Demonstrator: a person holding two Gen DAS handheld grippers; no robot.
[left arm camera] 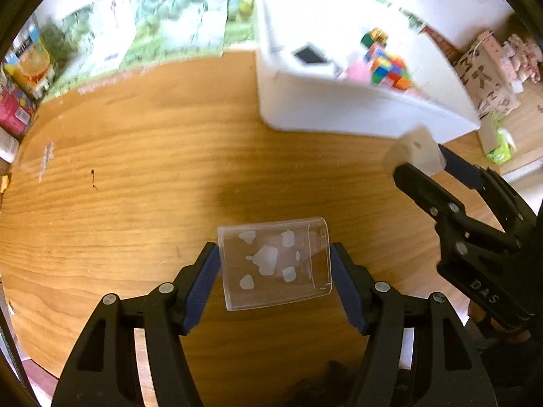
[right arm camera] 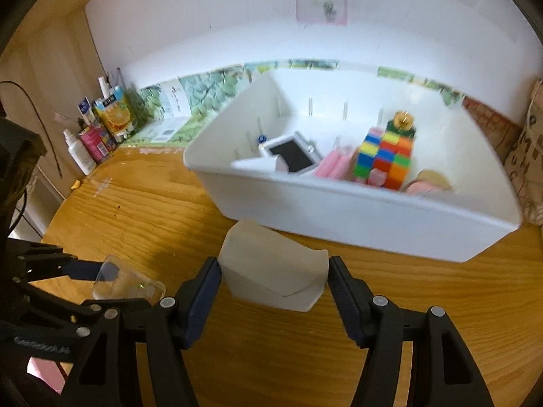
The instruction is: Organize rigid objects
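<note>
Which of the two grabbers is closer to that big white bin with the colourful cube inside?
Right. The right gripper, clamping a frosted white box, sits just before the white bin. The left gripper, holding a clear case, is farther back over the table.

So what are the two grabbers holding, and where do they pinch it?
The left gripper pinches a clear plastic box by its two opposite sides. The right gripper pinches a cloudy white box by its sides too.
</note>
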